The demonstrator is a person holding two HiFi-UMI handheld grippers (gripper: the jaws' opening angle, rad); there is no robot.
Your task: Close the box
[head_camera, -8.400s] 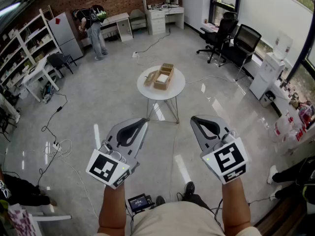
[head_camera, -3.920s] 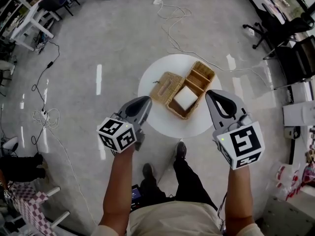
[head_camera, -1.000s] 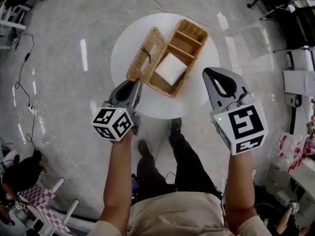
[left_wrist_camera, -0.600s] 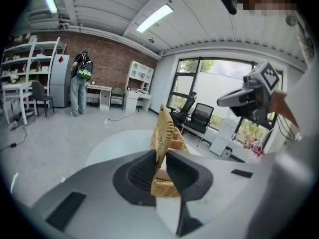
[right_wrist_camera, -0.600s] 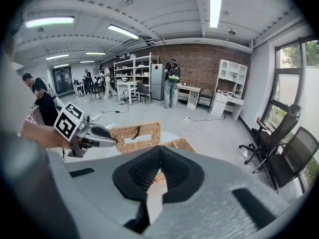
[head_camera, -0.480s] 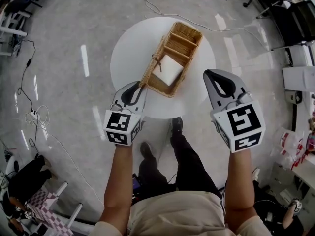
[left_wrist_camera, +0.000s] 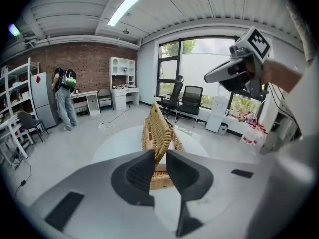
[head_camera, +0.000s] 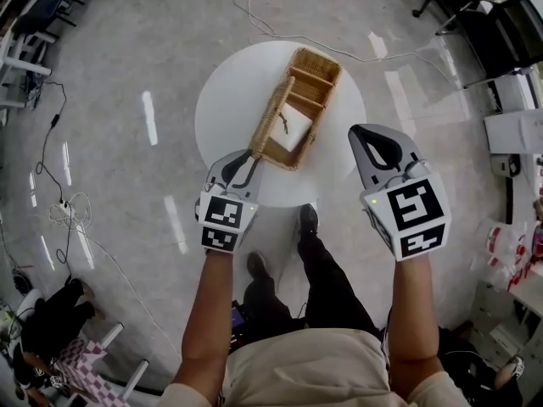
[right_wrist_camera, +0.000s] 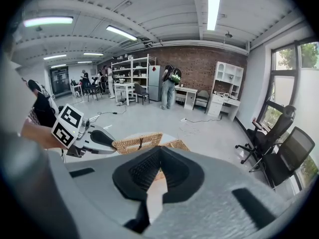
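Observation:
A wicker box [head_camera: 316,73] with dividers stands on a round white table [head_camera: 225,91], with a white block [head_camera: 293,127] in its near compartment. Its hinged wicker lid [head_camera: 273,119] stands nearly on edge along the box's left side. My left gripper [head_camera: 251,156] is shut on the lid's near corner; in the left gripper view the lid [left_wrist_camera: 157,126] rises from between the jaws of the left gripper [left_wrist_camera: 159,161]. My right gripper [head_camera: 367,134] hangs to the right of the box, shut and empty, apart from it. In the right gripper view the lid [right_wrist_camera: 137,142] shows edge-on beyond the right gripper [right_wrist_camera: 160,171].
The person's legs and shoes [head_camera: 307,220] are just below the table's near edge. Cables [head_camera: 280,19] trail on the floor behind the table. Office chairs [head_camera: 492,15] stand at the upper right, a white cabinet [head_camera: 513,130] at the right, and a seated person [head_camera: 47,320] at the lower left.
The lid has swung up from lying open at the box's left to standing almost on edge. My left gripper has rolled and moved right with it. The right gripper has barely shifted.

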